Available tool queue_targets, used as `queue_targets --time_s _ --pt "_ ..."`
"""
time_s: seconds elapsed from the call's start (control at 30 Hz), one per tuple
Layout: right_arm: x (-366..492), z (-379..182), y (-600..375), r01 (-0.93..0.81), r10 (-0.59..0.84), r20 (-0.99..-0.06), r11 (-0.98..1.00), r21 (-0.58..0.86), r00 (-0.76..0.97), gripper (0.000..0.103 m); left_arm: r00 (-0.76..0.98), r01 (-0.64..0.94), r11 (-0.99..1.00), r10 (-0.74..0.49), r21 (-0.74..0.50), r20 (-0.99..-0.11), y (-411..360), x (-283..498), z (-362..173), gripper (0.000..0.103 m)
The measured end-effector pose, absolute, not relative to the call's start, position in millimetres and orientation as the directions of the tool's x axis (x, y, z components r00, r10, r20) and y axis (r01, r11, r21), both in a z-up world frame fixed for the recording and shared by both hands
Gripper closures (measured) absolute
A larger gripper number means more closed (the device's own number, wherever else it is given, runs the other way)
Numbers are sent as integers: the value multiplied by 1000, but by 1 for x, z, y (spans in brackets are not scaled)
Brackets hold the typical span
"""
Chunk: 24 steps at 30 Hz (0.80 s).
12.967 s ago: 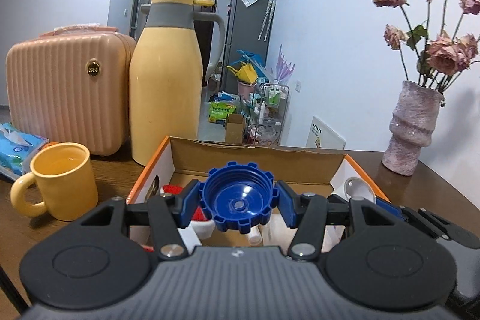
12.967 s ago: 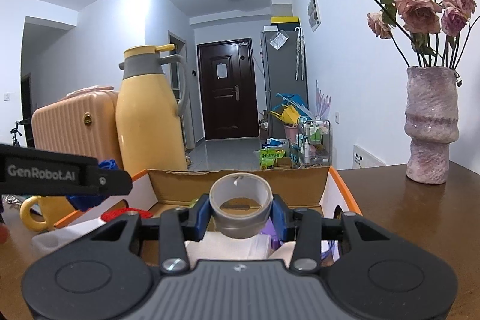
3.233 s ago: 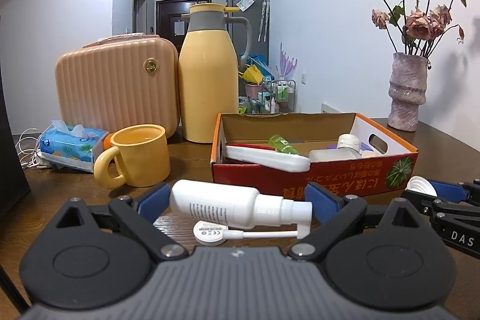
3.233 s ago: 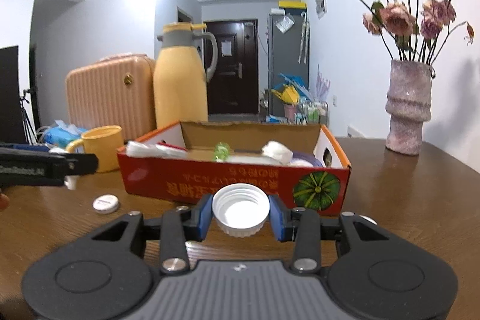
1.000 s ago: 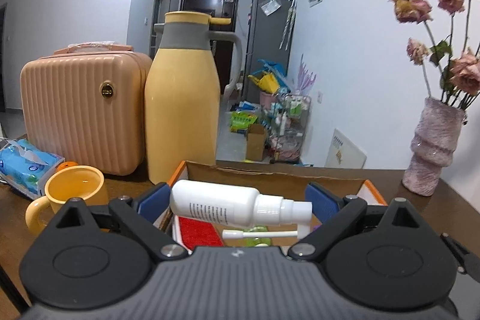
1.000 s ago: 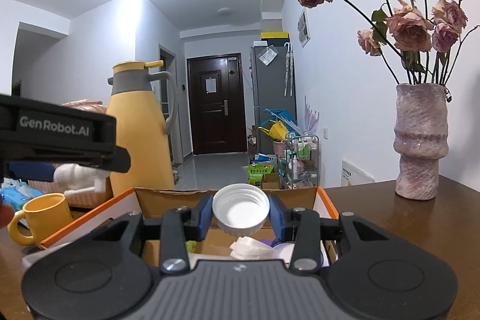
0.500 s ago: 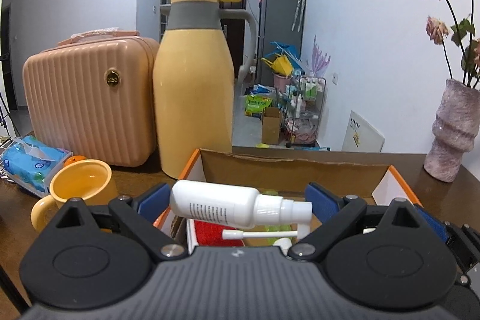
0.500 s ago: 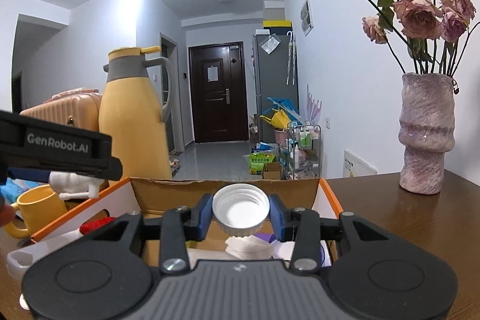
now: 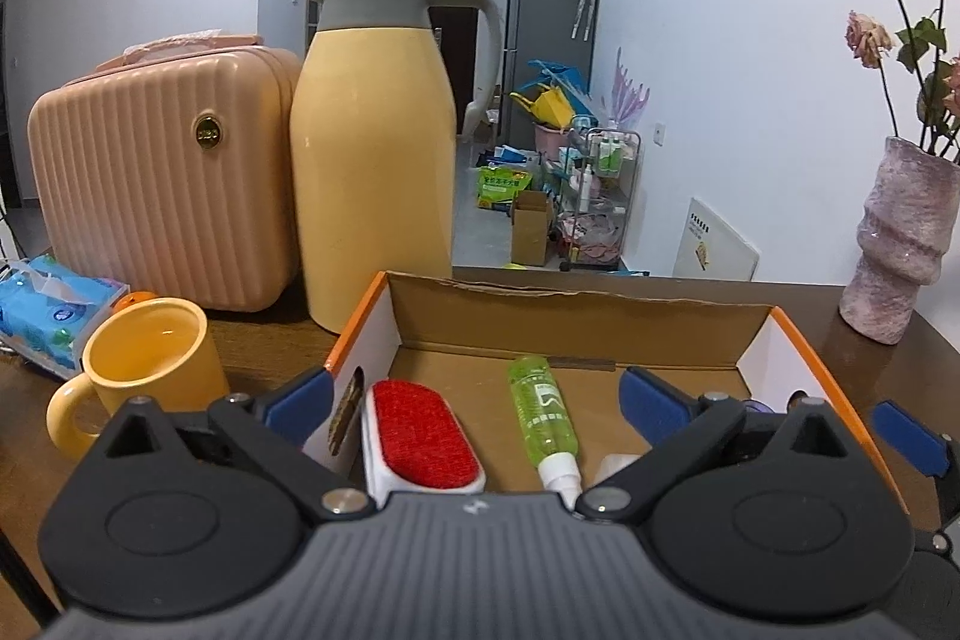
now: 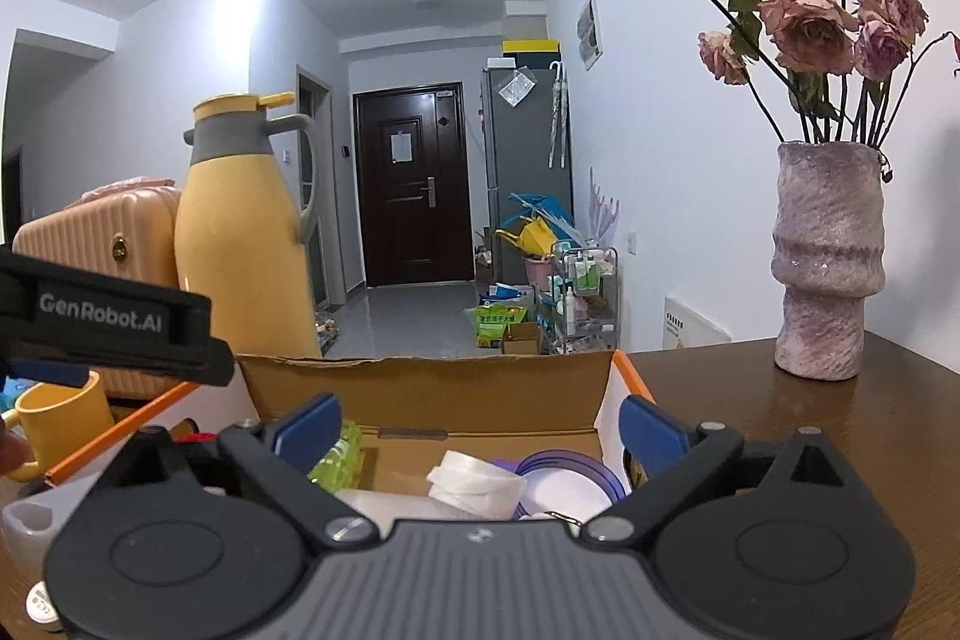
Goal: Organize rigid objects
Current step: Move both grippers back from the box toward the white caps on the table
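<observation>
An open cardboard box (image 9: 576, 316) with orange edges sits on the wooden table; it also shows in the right wrist view (image 10: 432, 388). My left gripper (image 9: 474, 397) is open and empty above the box's near left part. Below it lie a red-topped brush (image 9: 420, 433) and a green spray bottle (image 9: 543, 418). My right gripper (image 10: 480, 427) is open and empty above the box's right part. Under it lie a white tape roll (image 10: 474, 484), a purple-rimmed lid (image 10: 564, 484) and the green bottle (image 10: 339, 454). The white bottle and white cap are hidden.
A yellow mug (image 9: 144, 370), yellow thermos (image 9: 375, 148), pink case (image 9: 162, 190) and tissue pack (image 9: 42, 304) stand left of the box. A pink vase with dried roses (image 10: 825, 268) stands at the right. A small white cap (image 10: 42, 607) lies on the table by the box.
Both grippers have opened over the box. The white bottle has left my left gripper and the white cap has left my right gripper.
</observation>
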State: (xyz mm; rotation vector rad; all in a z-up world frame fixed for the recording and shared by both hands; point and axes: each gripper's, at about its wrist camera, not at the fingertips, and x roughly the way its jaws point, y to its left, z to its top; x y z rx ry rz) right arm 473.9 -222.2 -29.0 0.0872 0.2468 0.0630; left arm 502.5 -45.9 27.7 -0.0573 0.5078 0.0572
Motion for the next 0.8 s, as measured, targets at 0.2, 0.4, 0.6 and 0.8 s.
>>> queue_targets --time_s 0.2,0.4,0.6,0.8 --pt "472 -30 -223 -46 69 -238 994 101 969 0 872 -72 996 34 -58 -489 -43 503 28 0" --pt "467 -30 -222 -49 67 -224 995 87 972 0 889 -58 995 16 -77 -457 -40 494 31 0" --pt "453 -28 -223 -45 63 -200 995 91 978 0 904 -52 995 9 -90 -428 -38 480 32 0" --pt "437 -29 -229 -50 66 -199 995 83 978 0 920 -55 995 20 -79 -391 -30 460 31 0"
